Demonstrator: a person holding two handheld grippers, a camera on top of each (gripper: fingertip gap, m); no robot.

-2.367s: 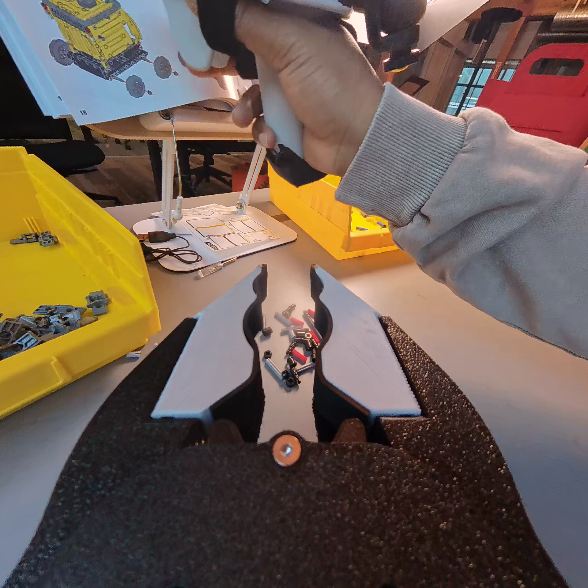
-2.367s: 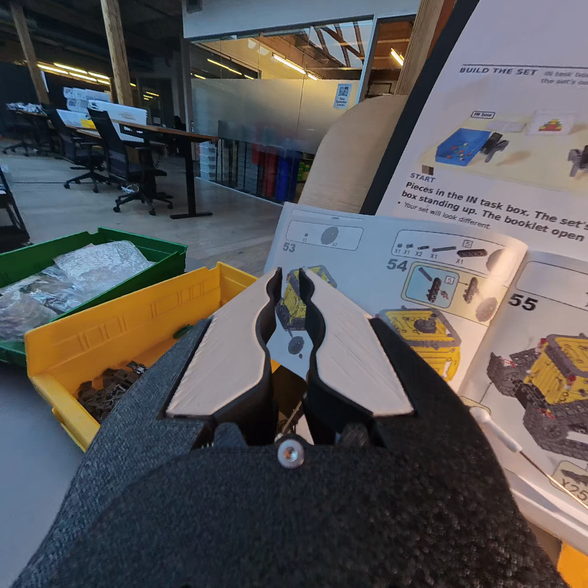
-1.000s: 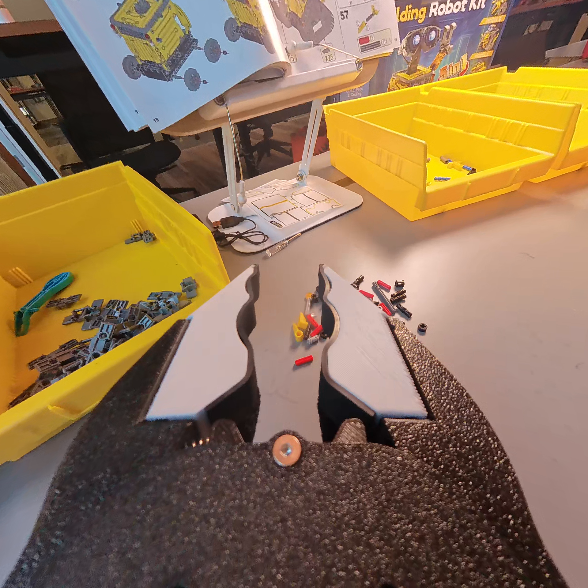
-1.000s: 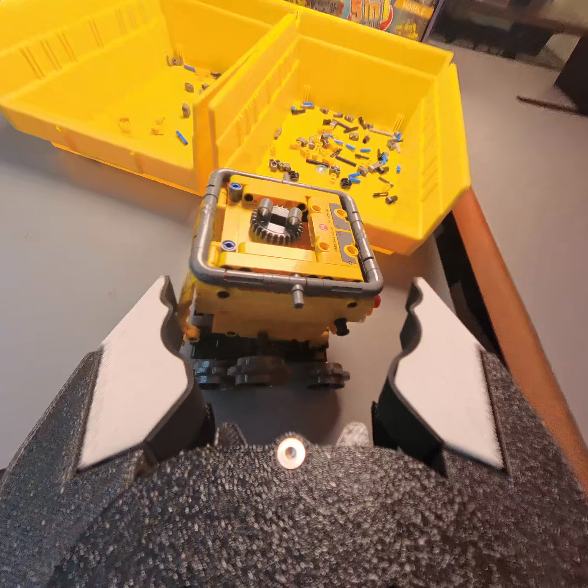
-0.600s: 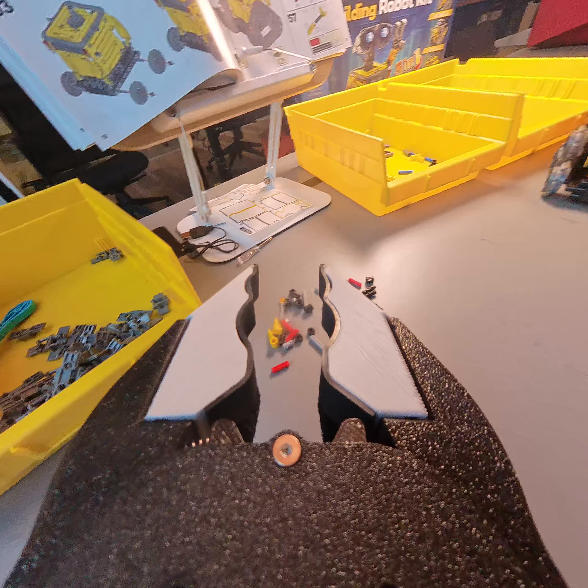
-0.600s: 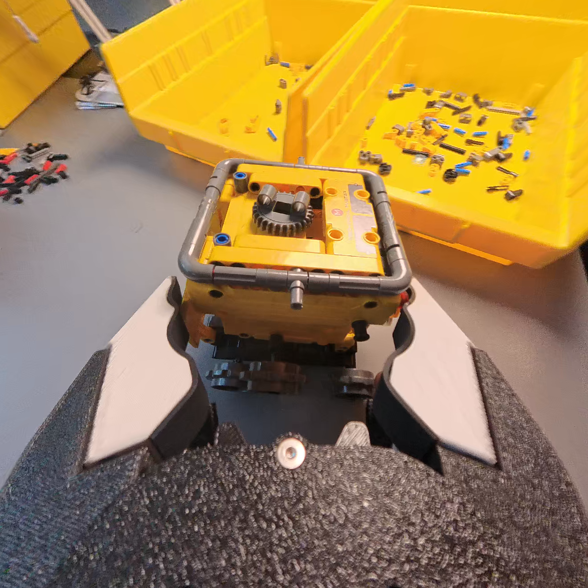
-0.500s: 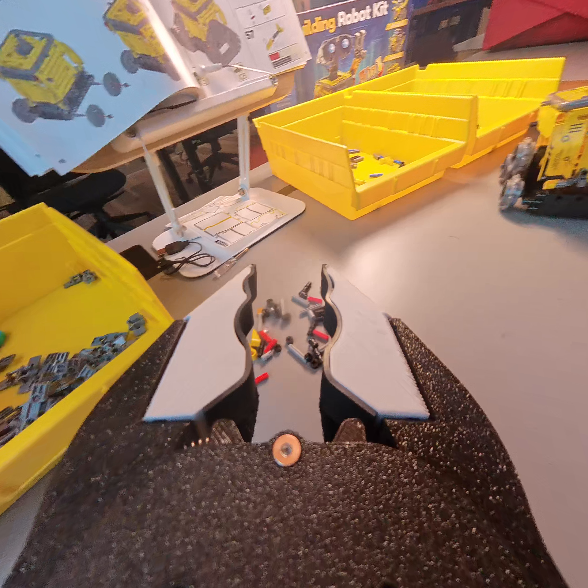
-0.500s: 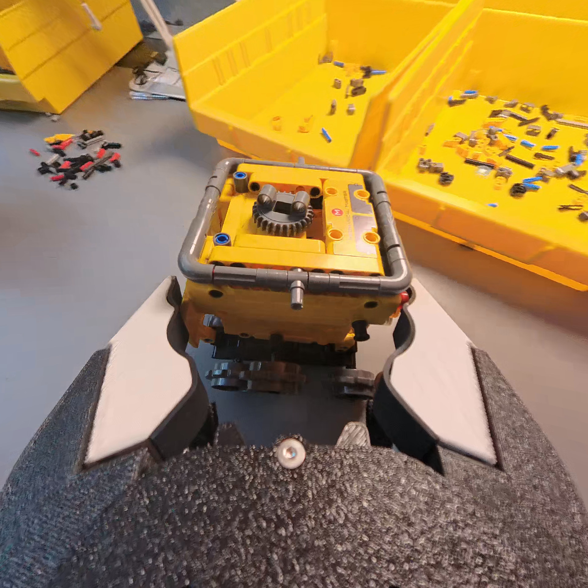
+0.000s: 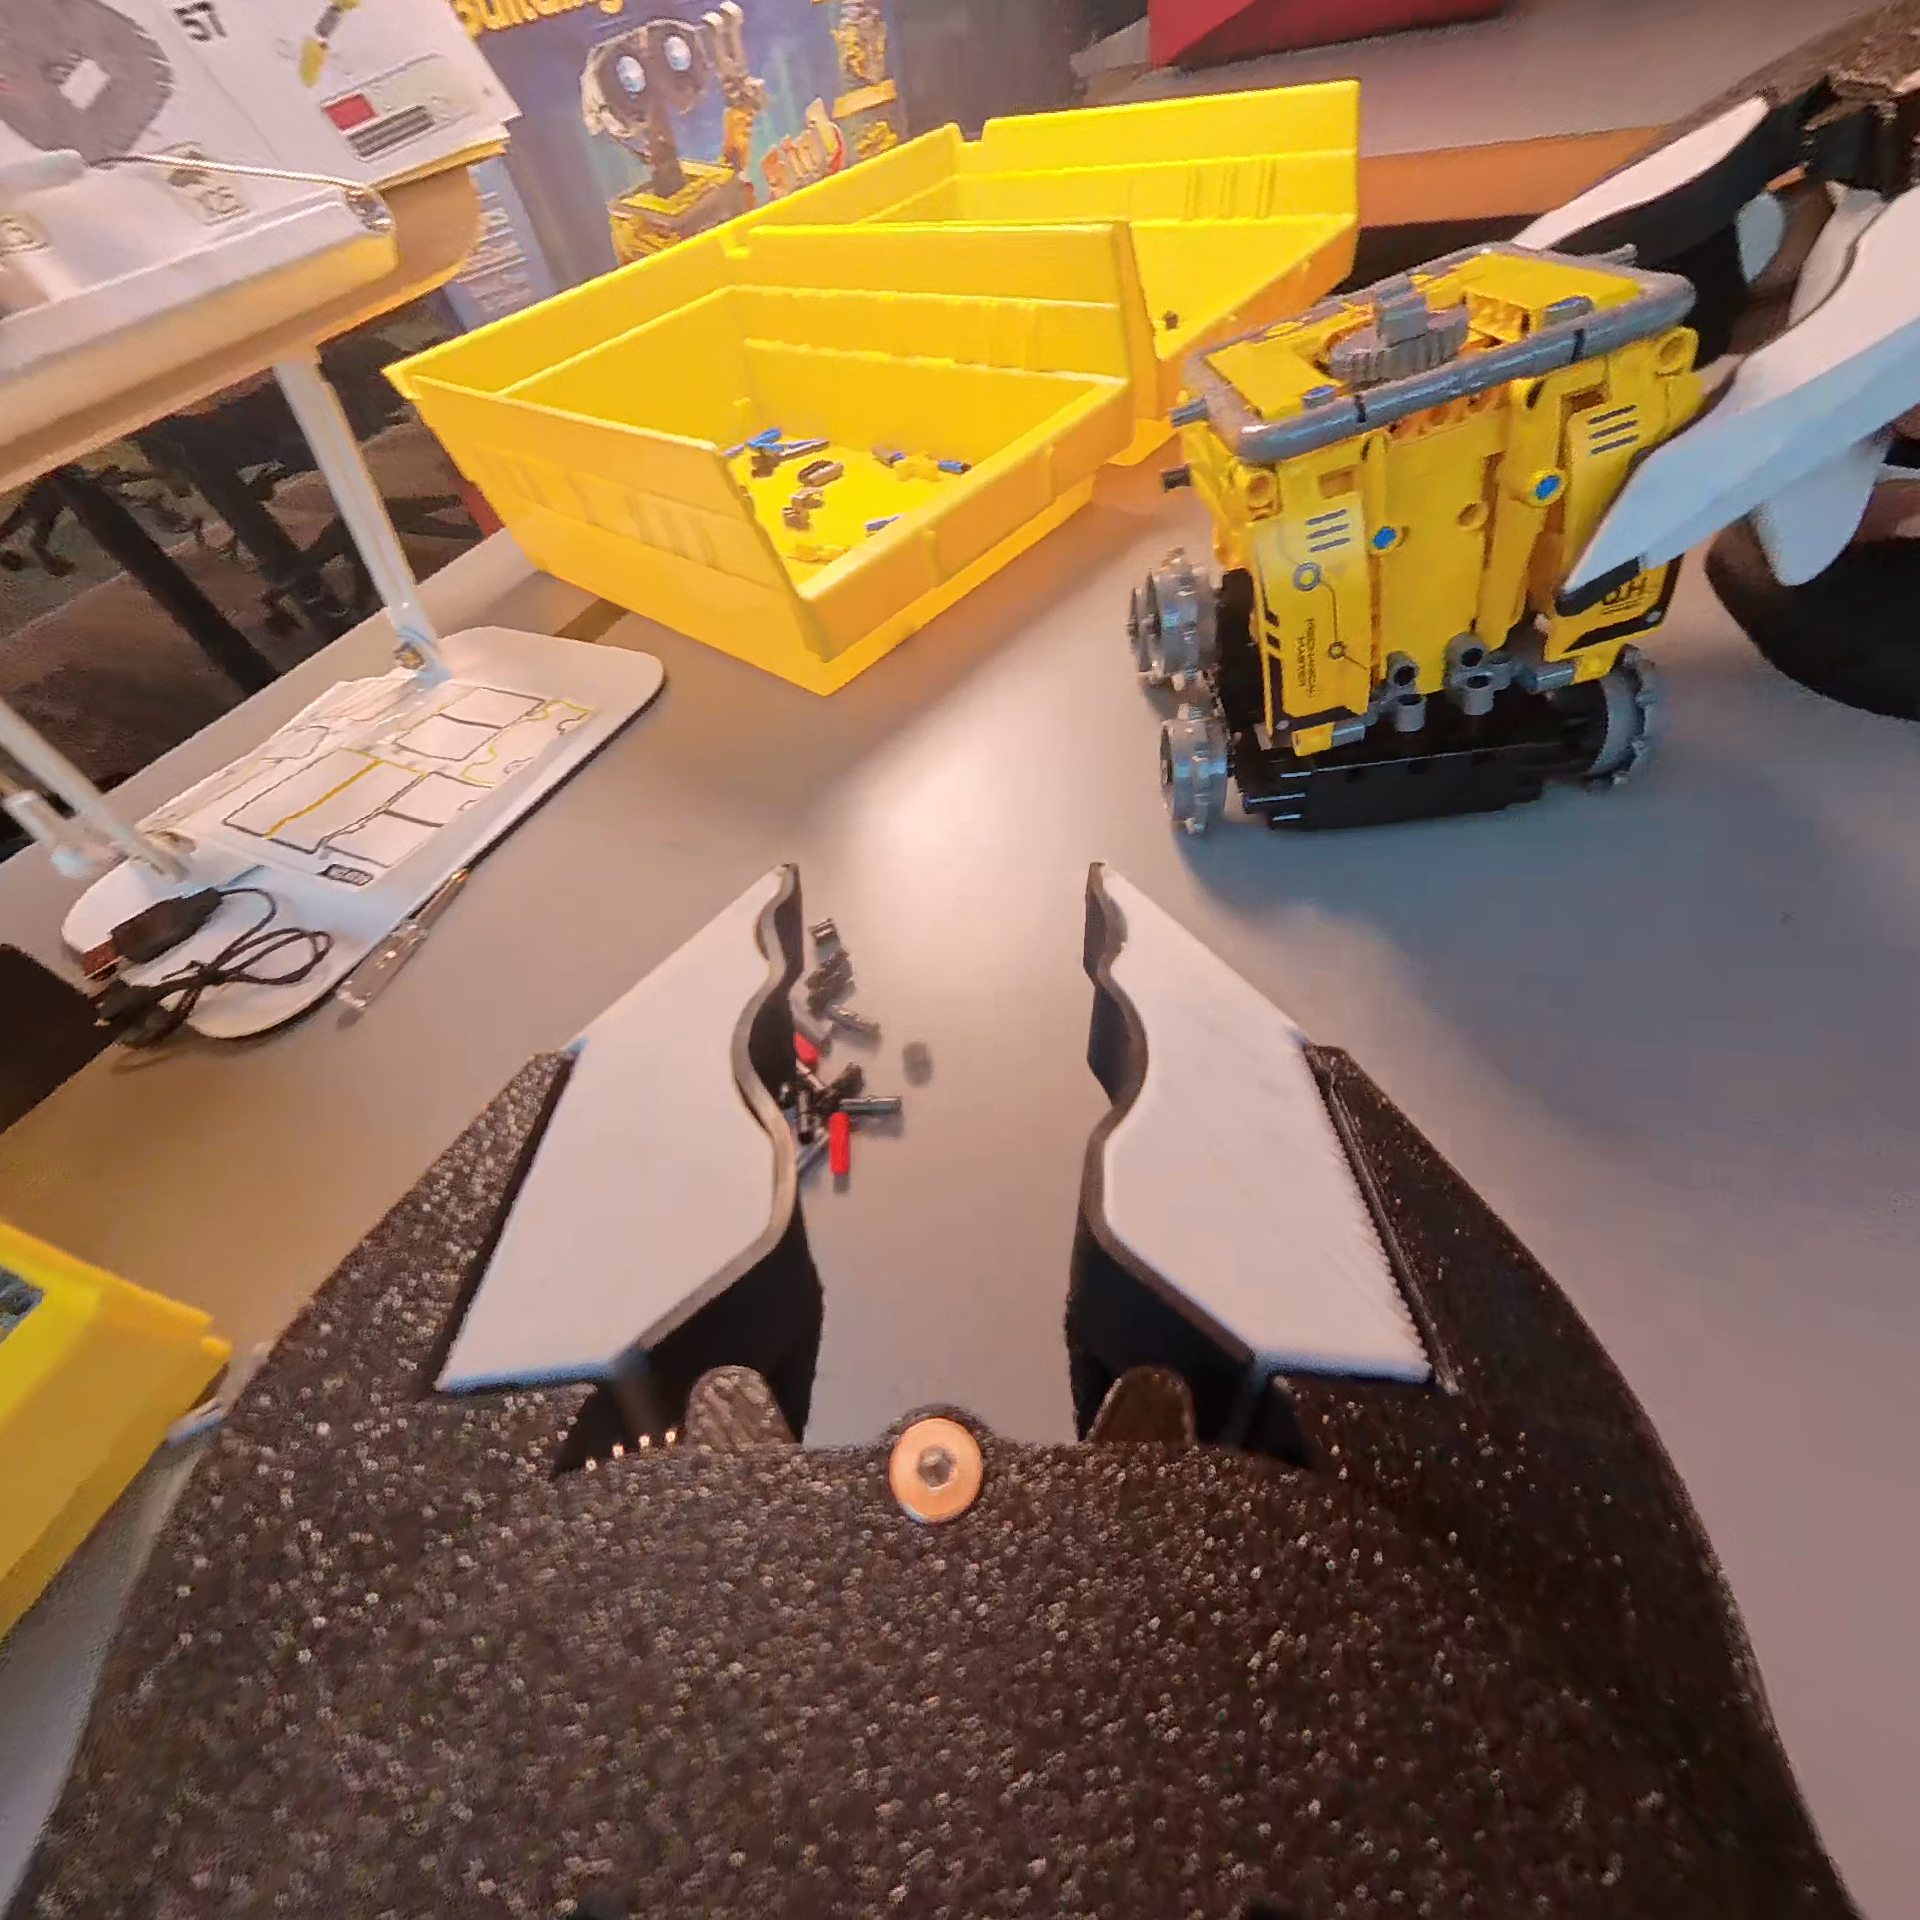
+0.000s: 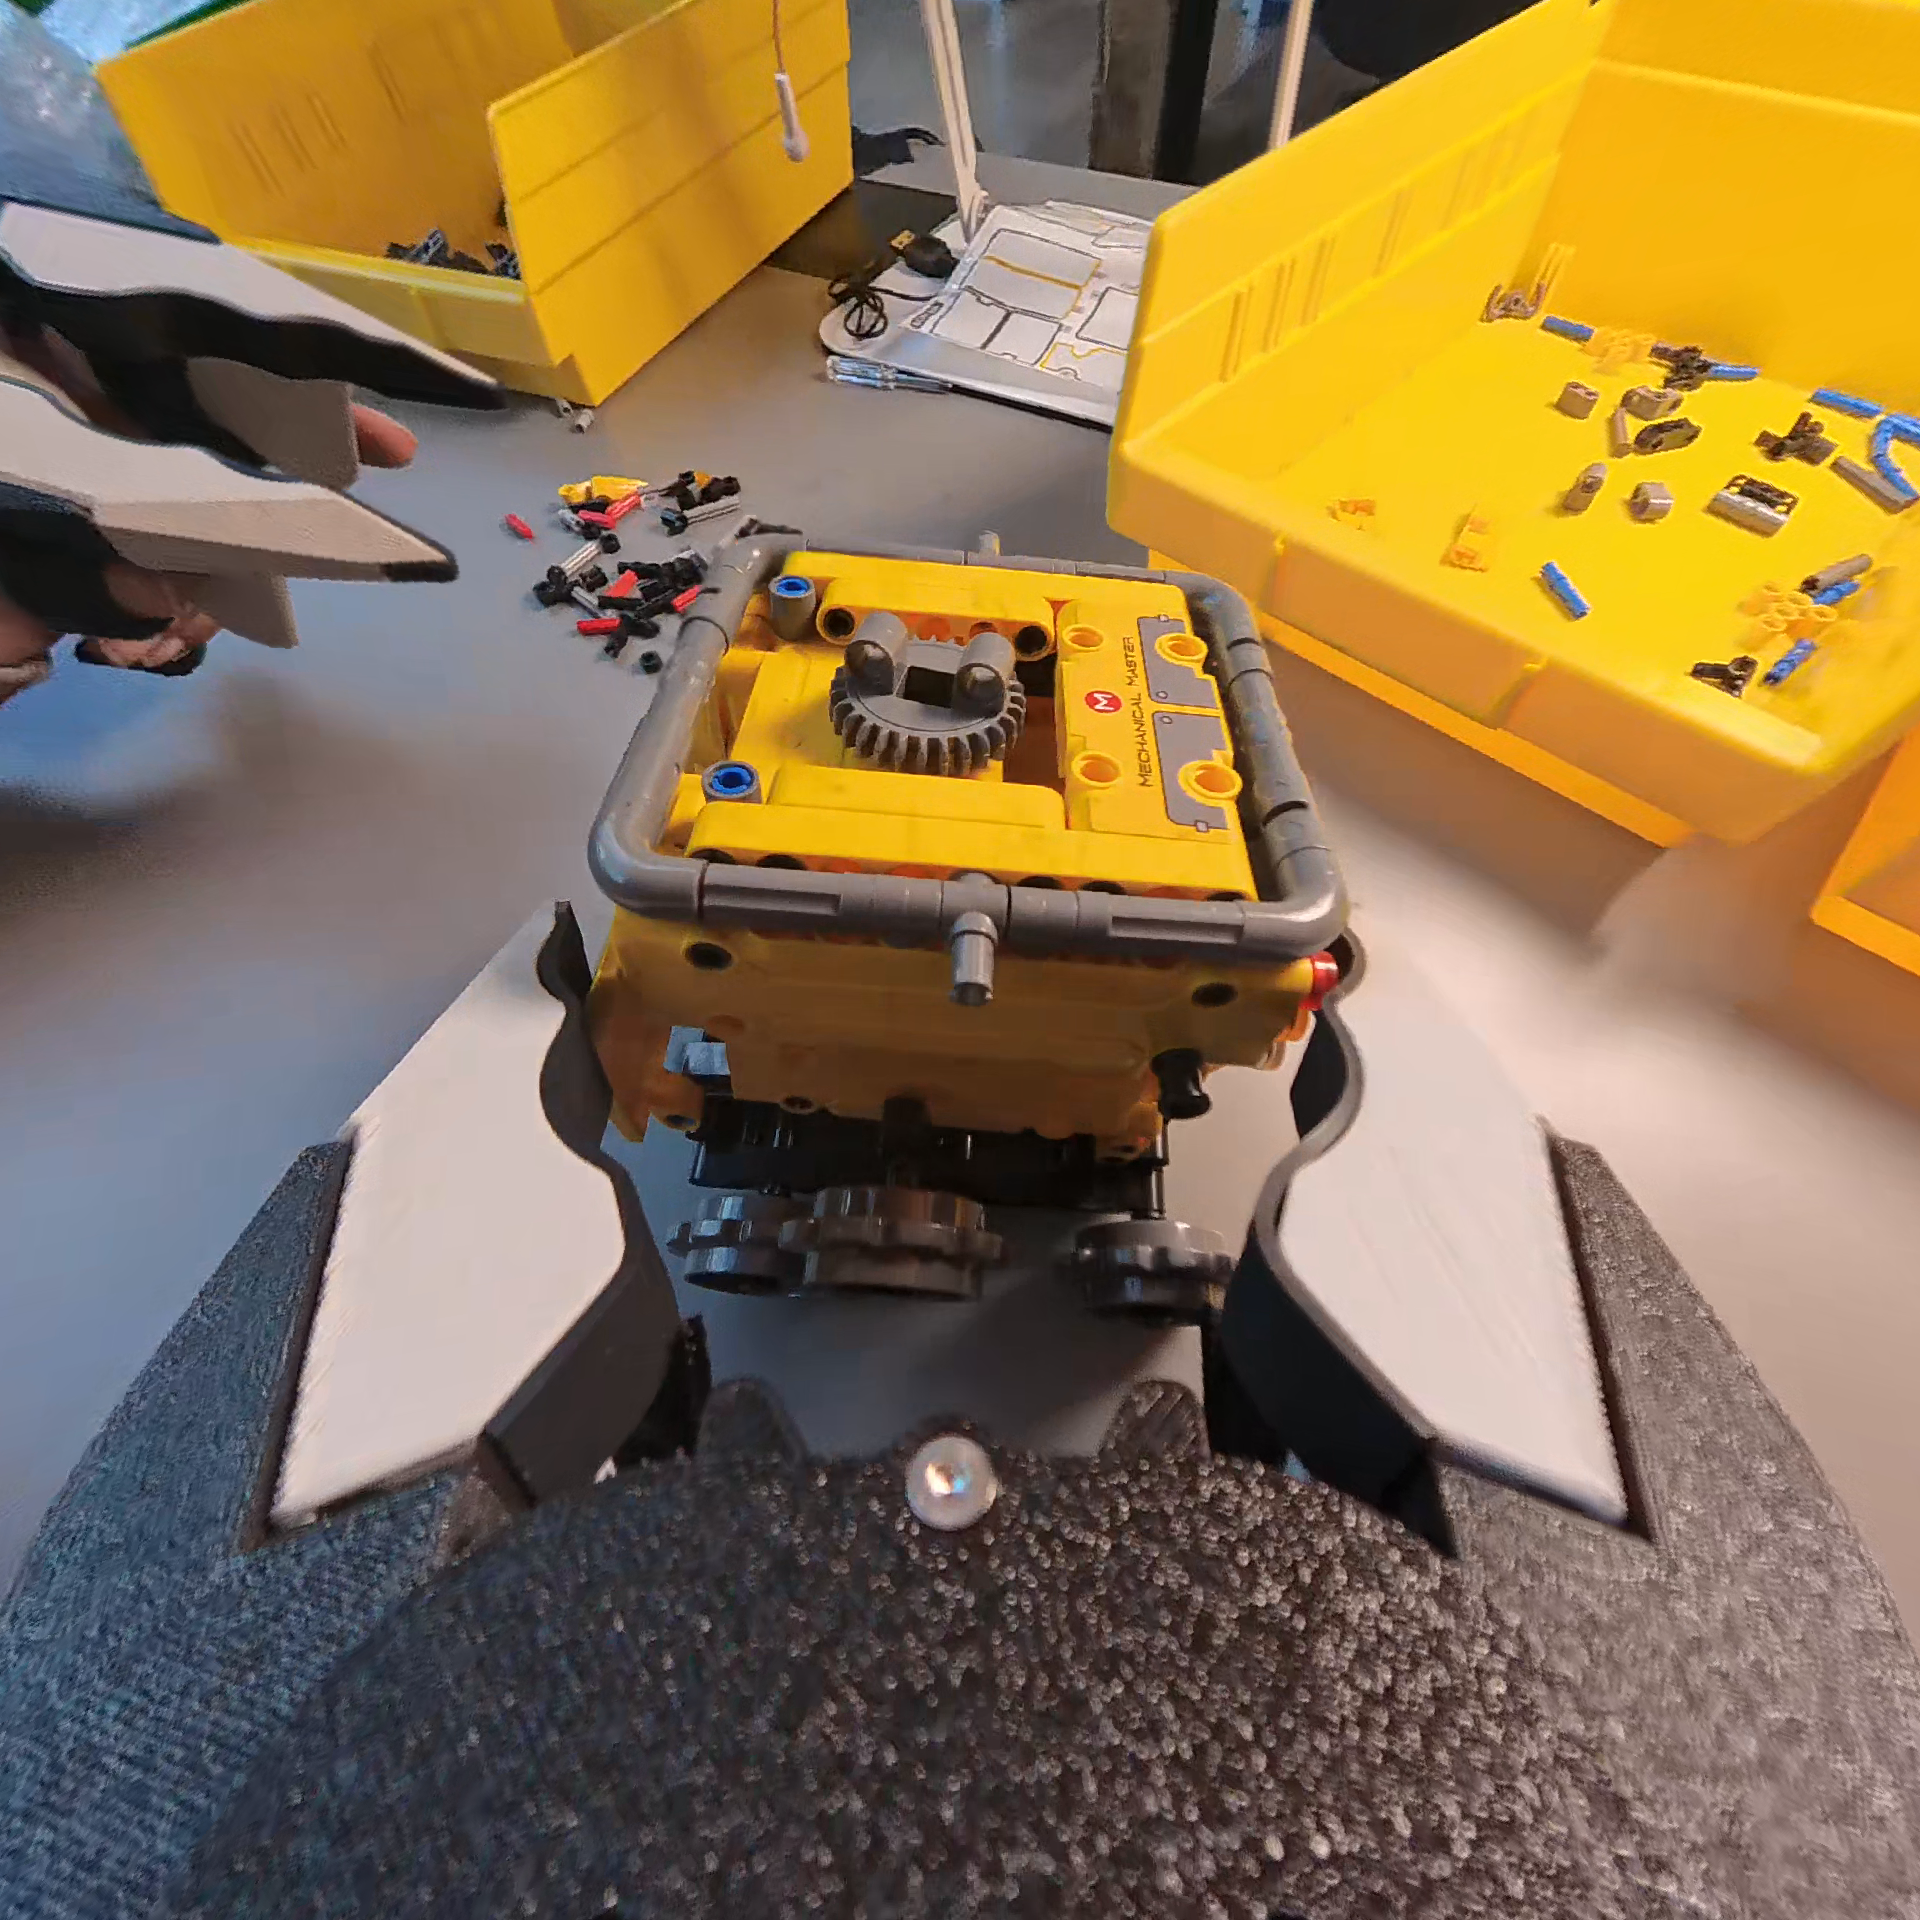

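Yellow brick vehicle [image 10: 961,862] standing on grey bench [image 9: 1039,790], clamped at its sides by right tongs [image 10: 956,997], left tongs [image 9: 940,914] parted, empty, above loose pins [image 9: 836,1070].

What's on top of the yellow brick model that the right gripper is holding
On the yellow brick model, a dark grey gear lies flat inside a grey tube frame, beside two blue pins. Whatever sits beneath the gear is hidden. The right gripper clamps the model's sides.
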